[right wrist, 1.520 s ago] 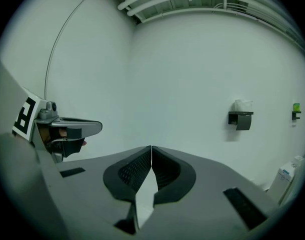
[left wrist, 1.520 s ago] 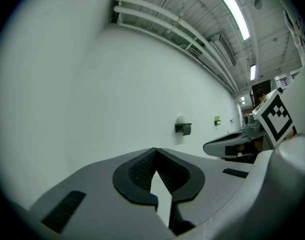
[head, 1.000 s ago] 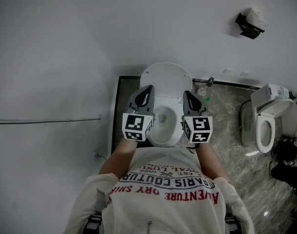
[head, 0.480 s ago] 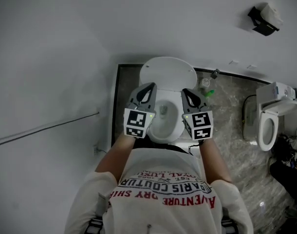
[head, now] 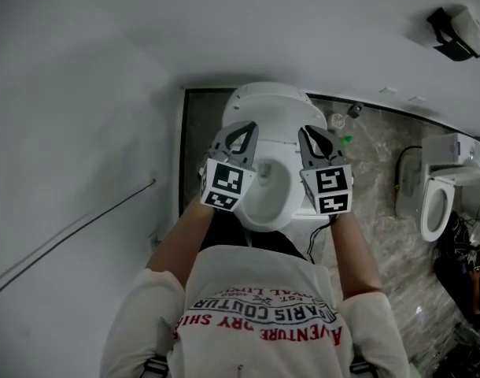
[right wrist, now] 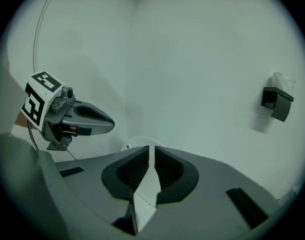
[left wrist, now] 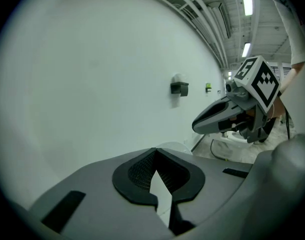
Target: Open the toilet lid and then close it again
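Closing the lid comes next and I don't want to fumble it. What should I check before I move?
1. Is the toilet lid raised over the open bowl: ok.
2. Is the left gripper shut with nothing between its jaws: ok.
3. Is the right gripper shut and empty: ok.
4. Are both grippers level with each other, one either side of the bowl: ok.
5. Are the grippers touching the lid: cannot tell, the tips overlap it from above.
6. Are the small items on the floor beside the toilet outside the lid's swing: ok.
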Motion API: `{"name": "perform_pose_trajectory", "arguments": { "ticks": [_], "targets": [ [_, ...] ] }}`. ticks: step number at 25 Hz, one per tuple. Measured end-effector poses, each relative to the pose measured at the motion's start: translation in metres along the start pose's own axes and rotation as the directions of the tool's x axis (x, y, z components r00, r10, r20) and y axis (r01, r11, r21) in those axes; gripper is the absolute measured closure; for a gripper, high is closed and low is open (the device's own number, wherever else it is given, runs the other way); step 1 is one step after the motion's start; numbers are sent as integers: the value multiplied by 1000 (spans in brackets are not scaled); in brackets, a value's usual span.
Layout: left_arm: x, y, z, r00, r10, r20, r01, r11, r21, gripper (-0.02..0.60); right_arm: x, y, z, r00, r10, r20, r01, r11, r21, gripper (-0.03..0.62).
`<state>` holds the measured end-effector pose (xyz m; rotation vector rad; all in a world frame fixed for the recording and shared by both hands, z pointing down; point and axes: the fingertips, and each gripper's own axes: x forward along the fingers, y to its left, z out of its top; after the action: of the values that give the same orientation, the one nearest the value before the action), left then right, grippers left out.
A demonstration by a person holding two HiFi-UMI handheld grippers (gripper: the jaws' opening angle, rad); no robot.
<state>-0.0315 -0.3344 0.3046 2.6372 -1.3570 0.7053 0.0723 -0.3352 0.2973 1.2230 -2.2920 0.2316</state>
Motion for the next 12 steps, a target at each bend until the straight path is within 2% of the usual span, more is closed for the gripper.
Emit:
{"name": "perform_pose_trajectory", "arguments": {
  "ticks": [5,8,12],
  "targets": [
    [38,22,-12,998,-41,-46,44,997,57,575,40,-12,-5,996,35,-81,-42,996,-85,574],
    [55,24,-23,993,-83,-87,89,993,73,547,59,-16,-11,990,43,-138,-65,985,-160,574],
    [77,29,-35,980,-133,-148,155,976,152,492,85,-24,-11,978,52,-203,-105,960,-258,554]
  ]
}}
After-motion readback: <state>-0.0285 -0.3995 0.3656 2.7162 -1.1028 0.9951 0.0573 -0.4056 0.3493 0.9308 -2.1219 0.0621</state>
